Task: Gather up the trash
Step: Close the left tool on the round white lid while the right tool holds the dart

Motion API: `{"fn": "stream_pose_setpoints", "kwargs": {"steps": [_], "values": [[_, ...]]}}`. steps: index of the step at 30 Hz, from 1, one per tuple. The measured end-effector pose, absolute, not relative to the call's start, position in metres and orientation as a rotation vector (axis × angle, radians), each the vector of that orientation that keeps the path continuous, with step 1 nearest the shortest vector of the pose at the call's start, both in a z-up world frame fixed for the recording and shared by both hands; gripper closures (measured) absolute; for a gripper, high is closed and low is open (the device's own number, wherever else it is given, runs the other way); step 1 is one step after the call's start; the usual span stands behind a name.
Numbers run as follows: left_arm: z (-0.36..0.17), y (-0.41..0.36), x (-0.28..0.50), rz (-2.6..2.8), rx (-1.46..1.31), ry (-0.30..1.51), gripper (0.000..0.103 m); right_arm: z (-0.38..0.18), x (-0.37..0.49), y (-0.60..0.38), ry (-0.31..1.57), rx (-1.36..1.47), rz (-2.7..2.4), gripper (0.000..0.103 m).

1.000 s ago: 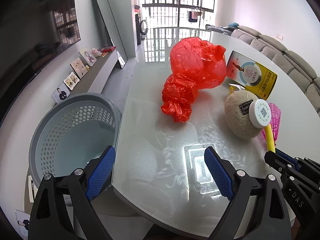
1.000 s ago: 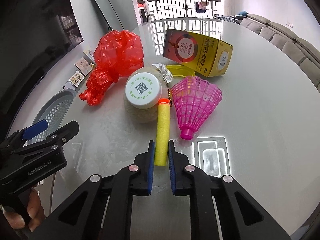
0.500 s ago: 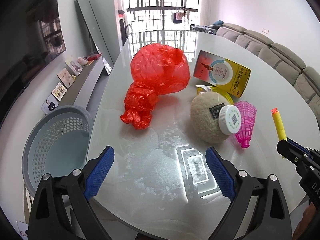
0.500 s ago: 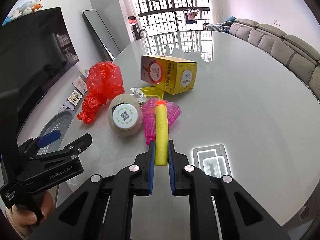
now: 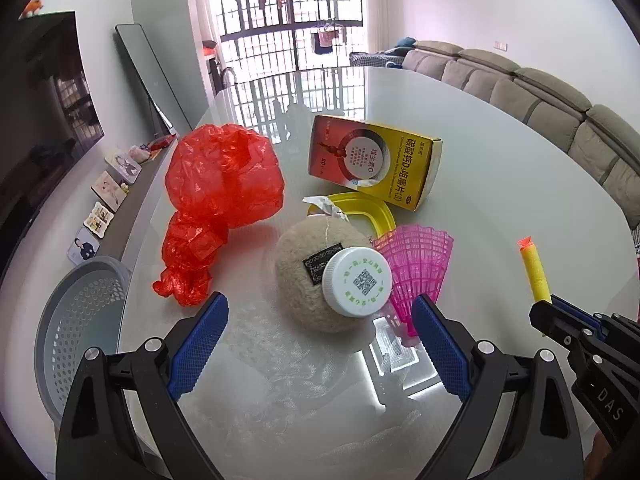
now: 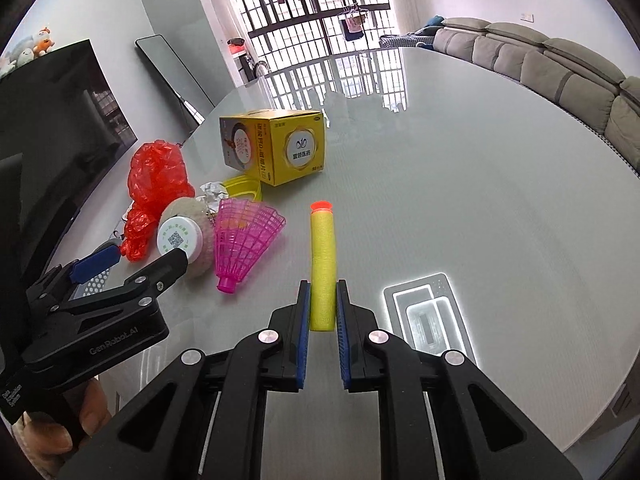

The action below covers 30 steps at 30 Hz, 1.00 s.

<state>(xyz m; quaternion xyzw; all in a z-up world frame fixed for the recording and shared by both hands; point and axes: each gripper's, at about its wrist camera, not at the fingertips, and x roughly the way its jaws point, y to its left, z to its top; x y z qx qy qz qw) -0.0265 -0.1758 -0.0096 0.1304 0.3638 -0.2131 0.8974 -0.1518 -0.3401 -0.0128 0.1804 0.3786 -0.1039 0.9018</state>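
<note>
Nearest in the right wrist view, the right gripper (image 6: 320,306) has its blue-padded fingers (image 6: 303,332) pressed on the lower end of a yellow foam dart (image 6: 323,266), which points away toward 12 o'clock and appears lifted clear of the tabletop (image 6: 480,208). The left gripper (image 5: 318,344) hangs with its fingers spread wide and nothing between them, aimed at the pile.

Just beyond those spread fingers lies a beige fuzzy ball (image 5: 312,276) with a white round cap (image 5: 357,282) against its near side. At its 3 o'clock a pink shuttlecock (image 5: 416,268) rests on its side, touching or nearly so. Behind both sit a yellow plastic lid (image 5: 368,212) and a small crumpled paper scrap (image 5: 322,205). At 10 o'clock of the ball a crumpled red plastic bag (image 5: 216,204) sprawls. Farthest stands the yellow medicine box (image 5: 376,160).

A grey perforated basket (image 5: 76,328) stands off the tabletop's edge at 8 o'clock, and the part of its inside that shows holds nothing.

Judged from this, collection has barely begun: one item is in hand but not yet dropped, and the other pieces wait on the tabletop.
</note>
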Motion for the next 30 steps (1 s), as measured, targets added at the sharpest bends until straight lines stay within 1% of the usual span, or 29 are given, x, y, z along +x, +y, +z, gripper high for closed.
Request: {"fn": "stream_pose_setpoints", "kwargs": {"steps": [6, 8, 10, 14, 16, 19, 20, 22, 25, 30], "values": [[-0.016, -0.188, -0.022, -0.412, 0.290, 0.742, 0.012, -0.016, -0.151, -0.352, 0.774, 0.405, -0.218, 0.091], [-0.018, -0.191, -0.022, -0.406, 0.295, 0.745, 0.013, -0.018, -0.153, -0.354, 0.775, 0.414, -0.215, 0.091], [-0.020, -0.192, -0.023, -0.400, 0.299, 0.743, 0.021, -0.019, -0.154, -0.356, 0.777, 0.421, -0.212, 0.091], [-0.024, -0.195, -0.024, -0.391, 0.311, 0.741, 0.028, -0.020, -0.155, -0.358, 0.774, 0.429, -0.208, 0.091], [-0.025, -0.196, -0.025, -0.391, 0.317, 0.746, 0.039, -0.021, -0.156, -0.358, 0.774, 0.432, -0.206, 0.091], [-0.024, -0.195, -0.025, -0.393, 0.311, 0.749, 0.048, -0.021, -0.157, -0.358, 0.773, 0.435, -0.205, 0.091], [-0.023, -0.194, -0.026, -0.394, 0.308, 0.747, 0.049, -0.021, -0.157, -0.358, 0.774, 0.436, -0.205, 0.091], [-0.022, -0.194, -0.027, -0.399, 0.305, 0.745, 0.058, -0.021, -0.157, -0.358, 0.774, 0.438, -0.205, 0.091], [-0.021, -0.192, -0.027, -0.406, 0.301, 0.744, 0.063, -0.021, -0.158, -0.357, 0.772, 0.437, -0.206, 0.091], [-0.017, -0.189, -0.030, -0.415, 0.292, 0.739, 0.063, -0.021, -0.158, -0.357, 0.771, 0.436, -0.206, 0.091]]}}
